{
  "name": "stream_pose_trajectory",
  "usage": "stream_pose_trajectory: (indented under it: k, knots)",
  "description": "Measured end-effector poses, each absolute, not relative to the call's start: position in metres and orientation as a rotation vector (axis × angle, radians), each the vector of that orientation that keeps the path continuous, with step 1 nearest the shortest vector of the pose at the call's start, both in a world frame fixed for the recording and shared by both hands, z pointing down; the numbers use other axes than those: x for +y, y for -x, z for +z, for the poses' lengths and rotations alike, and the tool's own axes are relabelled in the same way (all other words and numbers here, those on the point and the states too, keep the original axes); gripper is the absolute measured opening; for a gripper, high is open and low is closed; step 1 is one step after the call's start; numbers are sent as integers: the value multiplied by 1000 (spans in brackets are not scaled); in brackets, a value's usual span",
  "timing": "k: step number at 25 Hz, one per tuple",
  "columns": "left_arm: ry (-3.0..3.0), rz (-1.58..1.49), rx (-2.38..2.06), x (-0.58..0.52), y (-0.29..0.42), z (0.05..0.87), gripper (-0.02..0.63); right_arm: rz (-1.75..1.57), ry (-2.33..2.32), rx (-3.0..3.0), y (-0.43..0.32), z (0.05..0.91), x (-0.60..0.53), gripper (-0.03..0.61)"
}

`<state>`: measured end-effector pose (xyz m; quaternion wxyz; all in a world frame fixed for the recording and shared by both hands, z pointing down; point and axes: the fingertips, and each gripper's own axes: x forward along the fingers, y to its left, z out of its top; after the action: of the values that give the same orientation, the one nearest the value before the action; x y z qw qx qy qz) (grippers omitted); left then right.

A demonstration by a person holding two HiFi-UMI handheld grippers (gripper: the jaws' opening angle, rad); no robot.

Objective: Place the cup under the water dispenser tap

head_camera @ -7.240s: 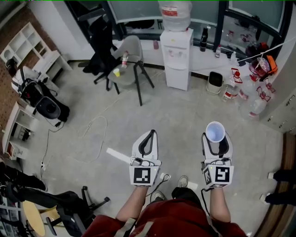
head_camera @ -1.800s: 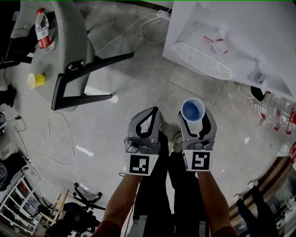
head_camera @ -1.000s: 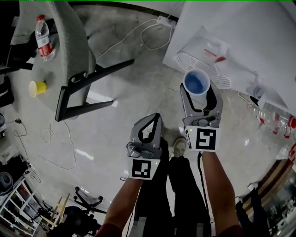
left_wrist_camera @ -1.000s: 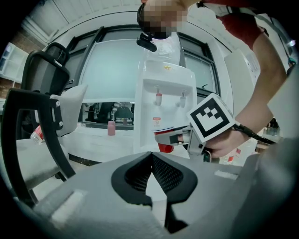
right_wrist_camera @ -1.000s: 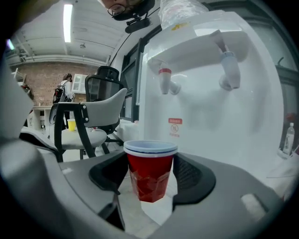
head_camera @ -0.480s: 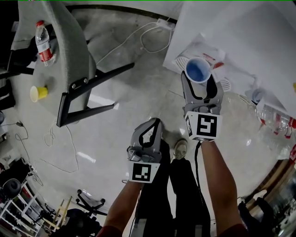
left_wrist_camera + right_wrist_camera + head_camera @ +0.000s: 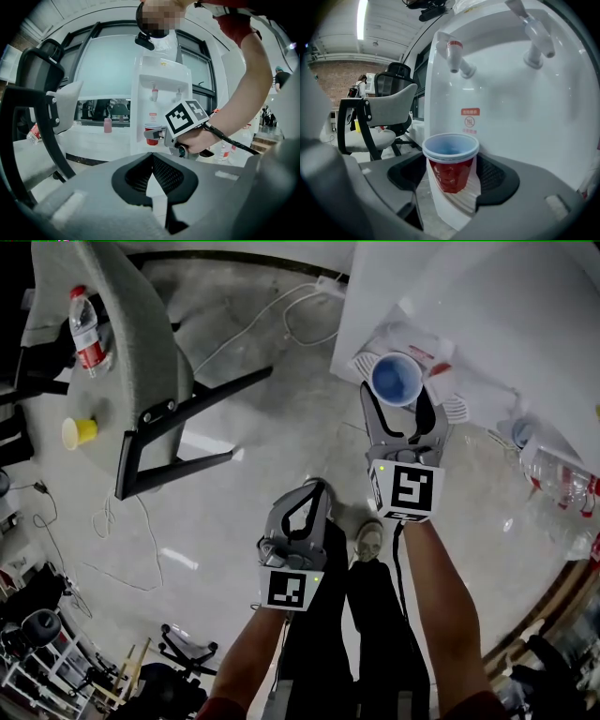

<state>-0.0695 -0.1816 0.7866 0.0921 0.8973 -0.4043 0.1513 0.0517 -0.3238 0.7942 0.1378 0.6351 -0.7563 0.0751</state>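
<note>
A red cup (image 7: 397, 379) with a blue-white inside stands upright between the jaws of my right gripper (image 7: 397, 399). In the right gripper view the cup (image 7: 451, 159) rests on the white drip tray (image 7: 454, 208) of the water dispenser (image 7: 511, 108), below the red-capped tap (image 7: 457, 56). A second tap (image 7: 536, 40) is to the right. The jaws are opening, but both pads still lie against the cup's sides. My left gripper (image 7: 312, 488) hangs back over the floor, shut and empty. The left gripper view shows the cup (image 7: 152, 135) at the dispenser (image 7: 161, 103).
A grey chair (image 7: 141, 343) stands at the left with a water bottle (image 7: 86, 315) on its seat, and a yellow cup (image 7: 80, 432) is beside it. Cables (image 7: 272, 306) run across the floor. Plastic bottles (image 7: 562, 479) lie at the right.
My right gripper has carried the cup forward to the dispenser and slightly down onto the drip tray. The left gripper has stayed where it was.
</note>
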Motion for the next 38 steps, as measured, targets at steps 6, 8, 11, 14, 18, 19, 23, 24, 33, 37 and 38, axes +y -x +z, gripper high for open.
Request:
stream_pose_trajectory:
  k: [6,8,11,14,18,19,23,24,33,37,38]
  knots:
    - [-2676,446,-1212,-186,68,779,-2,258,-1807,-2191,-51,799,-314,371]
    - [-2682,442,-1216,-186,66,772,-2,274,-1807,-2177,-54,800,-306,373]
    - [-2687,444,-1224,-184,65,762,-2,319,-1810,-2157,-58,802,-290,373]
    - [-2681,432,-1241,-183,65,751,-2,355,-1797,-2148,-59,801,-271,373]
    - [-2621,403,-1309,-179,70,733,-2,377,-1756,-2157,-56,790,-242,373]
    - [-2600,388,-1331,-178,72,728,-2,382,-1748,-2159,-56,786,-235,373]
    - [-2560,337,-1388,-170,73,698,-2,402,-1727,-2160,-57,761,-202,368]
    - [-2556,327,-1397,-166,73,688,-2,406,-1724,-2162,-57,752,-193,367]
    - [-2599,240,-1430,-132,60,581,-3,365,-1692,-2242,-58,636,-120,366]
    - [-2586,222,-1481,-107,59,526,-3,343,-1684,-2269,-63,578,-78,365]
    - [-2599,225,-1493,-102,57,513,-3,328,-1694,-2275,-67,563,-72,365]
